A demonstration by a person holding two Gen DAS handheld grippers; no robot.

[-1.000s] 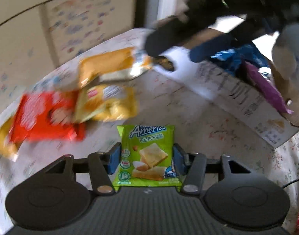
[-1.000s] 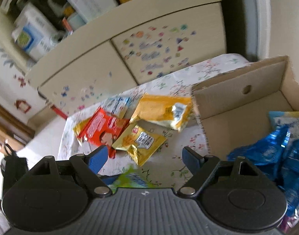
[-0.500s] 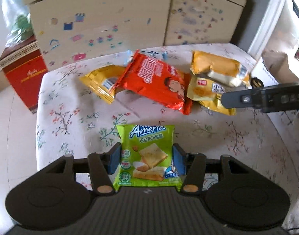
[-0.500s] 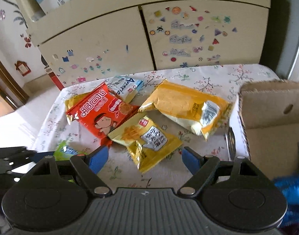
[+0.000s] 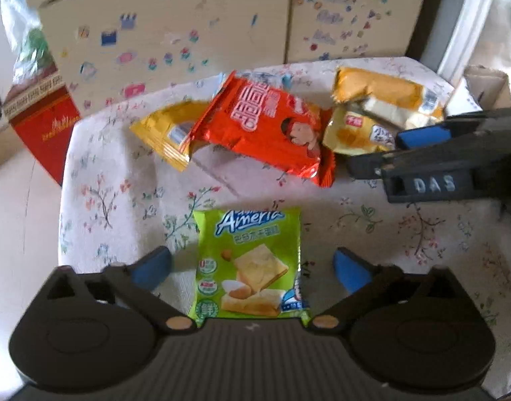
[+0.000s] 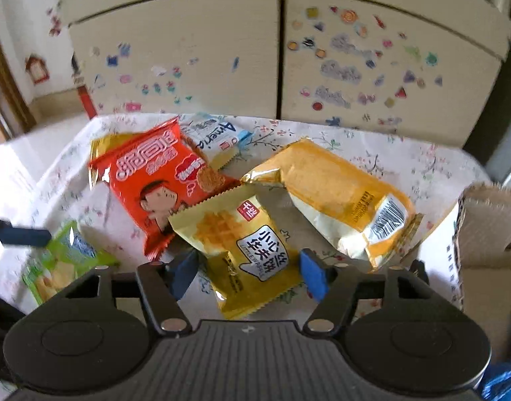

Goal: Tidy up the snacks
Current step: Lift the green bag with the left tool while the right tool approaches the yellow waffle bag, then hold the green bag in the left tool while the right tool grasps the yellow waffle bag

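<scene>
Left gripper (image 5: 250, 265) opening, green packet (image 5: 250, 264) loose between its jaws; right gripper (image 6: 247, 272) closing around waffle packet (image 6: 237, 250), pads not yet touching; most snacks unsorted mid-surface (image 6: 422, 167), few in cardboard box (image 6: 486, 244).

Waffle packet (image 6: 242, 250) before cookie packet (image 6: 155, 180)

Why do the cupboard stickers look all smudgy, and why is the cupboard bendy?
Left wrist view: the stickers on the cupboard smear because the camera is moving, while the green snack stays sharp. Right wrist view: the fisheye lens bows the cupboard's top edge, and the green packet at the left looks blurry.

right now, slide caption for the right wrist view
Right tongs closing around the yellow waffle packet on the floral tablecloth.
</scene>
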